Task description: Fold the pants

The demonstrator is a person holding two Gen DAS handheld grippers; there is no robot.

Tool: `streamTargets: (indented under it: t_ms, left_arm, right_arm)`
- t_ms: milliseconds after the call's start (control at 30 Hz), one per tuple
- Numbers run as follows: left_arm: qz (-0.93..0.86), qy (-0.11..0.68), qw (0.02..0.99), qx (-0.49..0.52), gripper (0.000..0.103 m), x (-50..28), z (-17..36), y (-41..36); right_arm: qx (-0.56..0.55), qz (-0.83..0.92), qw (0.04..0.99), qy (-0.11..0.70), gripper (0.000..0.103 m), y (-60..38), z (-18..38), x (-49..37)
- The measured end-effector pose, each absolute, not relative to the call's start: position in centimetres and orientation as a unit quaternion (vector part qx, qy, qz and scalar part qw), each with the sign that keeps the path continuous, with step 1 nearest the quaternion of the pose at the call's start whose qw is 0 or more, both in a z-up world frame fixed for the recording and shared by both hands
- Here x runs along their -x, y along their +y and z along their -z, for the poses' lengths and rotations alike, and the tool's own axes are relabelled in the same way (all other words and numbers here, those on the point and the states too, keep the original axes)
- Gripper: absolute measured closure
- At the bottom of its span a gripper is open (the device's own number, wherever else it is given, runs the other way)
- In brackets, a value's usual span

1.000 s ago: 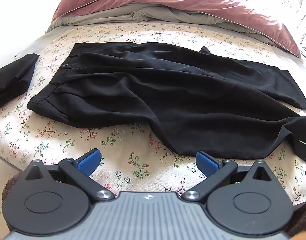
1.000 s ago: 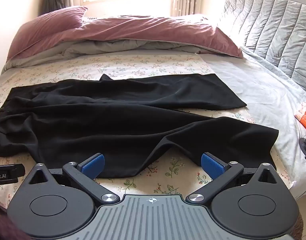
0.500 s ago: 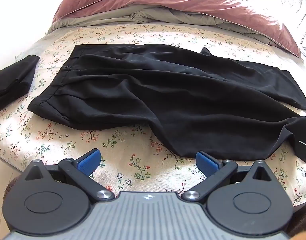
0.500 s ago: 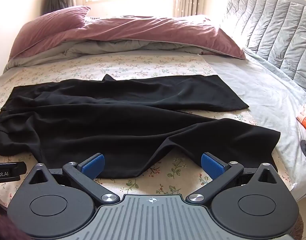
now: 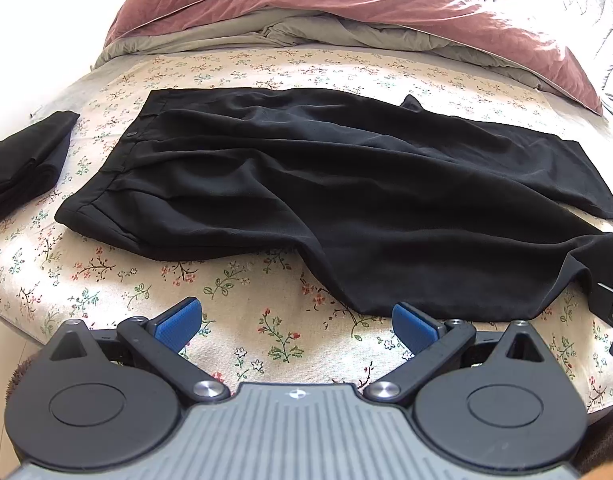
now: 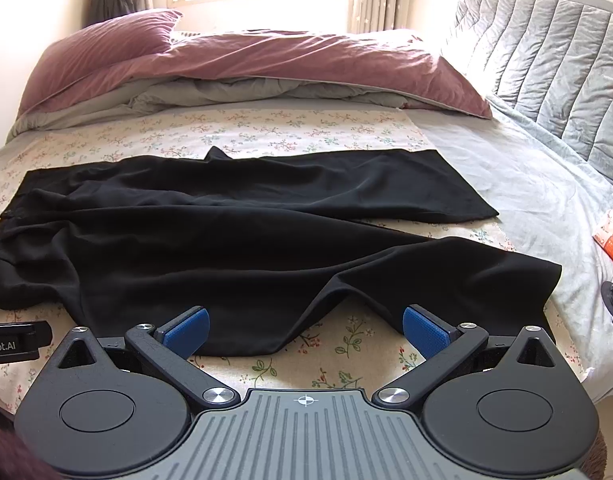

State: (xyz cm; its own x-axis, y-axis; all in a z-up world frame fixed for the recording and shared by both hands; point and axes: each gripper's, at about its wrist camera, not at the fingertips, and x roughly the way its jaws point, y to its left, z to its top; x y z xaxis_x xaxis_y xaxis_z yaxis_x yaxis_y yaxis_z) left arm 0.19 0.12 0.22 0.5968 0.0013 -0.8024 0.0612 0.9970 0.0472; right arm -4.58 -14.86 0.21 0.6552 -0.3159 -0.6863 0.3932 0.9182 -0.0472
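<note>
Barely shifted from a second ago, both the left gripper (image 5: 293, 323) and right gripper (image 6: 304, 327) hover wide open and empty just short of the pants (image 5: 326, 184), which lie unfolded, legs splayed.

The black pants (image 5: 306, 184) lie unfolded on the flowered bedsheet. The waistband is left, the legs spread apart rightward.

The pants (image 5: 306, 184) lie spread across the bed (image 5: 234, 344), waistband to the left and legs running right, with the duvet (image 6: 266, 68) heaped behind them. A folded cloth (image 5: 22, 164) lies left of the waistband, apart from it. Both open grippers, left (image 5: 293, 322) and right (image 6: 304, 330), hover over the near edge before the pants.
</note>
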Motion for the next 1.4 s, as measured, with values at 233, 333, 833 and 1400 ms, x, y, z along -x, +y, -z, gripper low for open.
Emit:
streamTargets:
  t_ms: [233, 333, 833, 1400]
  left_arm:
    - [0.016, 0.448, 0.893, -0.035, 0.000, -0.25, -0.15, 0.16]
    - [0.016, 0.449, 0.893, -0.035, 0.000, -0.27, -0.15, 0.19]
    - [0.016, 0.448, 0.893, -0.035, 0.000, -0.26, -0.15, 0.20]
    - [0.016, 0.446, 0.894, -0.034, 0.000, -0.12, -0.32, 0.31]
  right_arm:
    - [-0.052, 0.194, 0.909, 0.367, 0.000, -14.90, -0.17, 4.63]
    - [-0.051, 0.193, 0.908, 0.367, 0.000, -14.86, -0.18, 4.59]
    - [-0.049, 0.192, 0.908, 0.369, 0.000, -14.78, -0.18, 4.52]
    - [-0.047, 0.191, 0.908, 0.370, 0.000, -14.68, -0.22, 4.44]
